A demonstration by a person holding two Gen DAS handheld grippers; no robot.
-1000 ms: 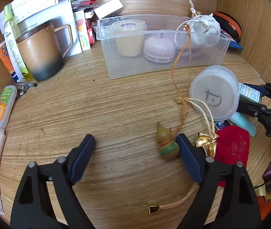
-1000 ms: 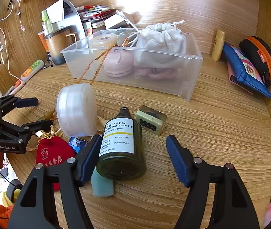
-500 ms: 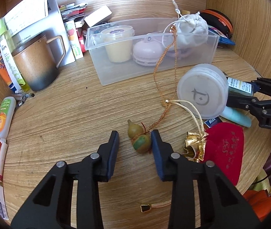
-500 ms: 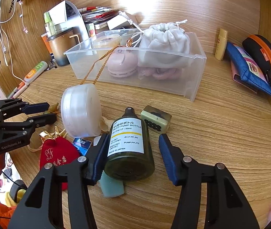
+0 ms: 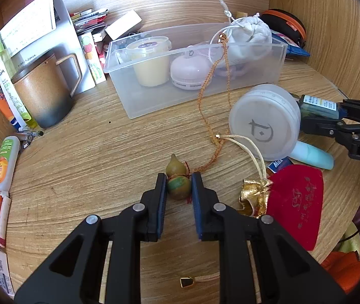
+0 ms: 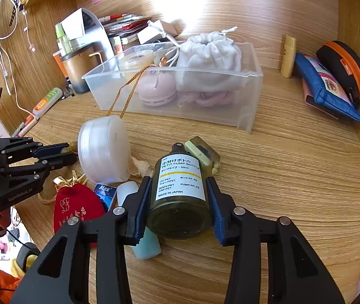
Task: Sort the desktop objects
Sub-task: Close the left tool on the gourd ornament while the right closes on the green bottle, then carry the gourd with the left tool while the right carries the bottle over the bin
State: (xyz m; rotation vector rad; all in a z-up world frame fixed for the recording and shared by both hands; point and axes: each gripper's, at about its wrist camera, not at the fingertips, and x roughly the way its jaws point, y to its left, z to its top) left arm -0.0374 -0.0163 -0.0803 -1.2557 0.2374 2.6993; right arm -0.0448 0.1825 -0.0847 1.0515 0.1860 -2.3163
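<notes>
Inside clear bin (image 5: 154, 101): yellow cup (image 5: 150, 63), pink case (image 5: 190, 72), white pouch (image 5: 252, 38).

Both wrist views look close along the desk, sharing the clear bin (image 5: 195, 76)

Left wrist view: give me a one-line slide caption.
Left gripper fingers closed on a small gourd charm, its orange cord trailing to the clear bin.
</notes>
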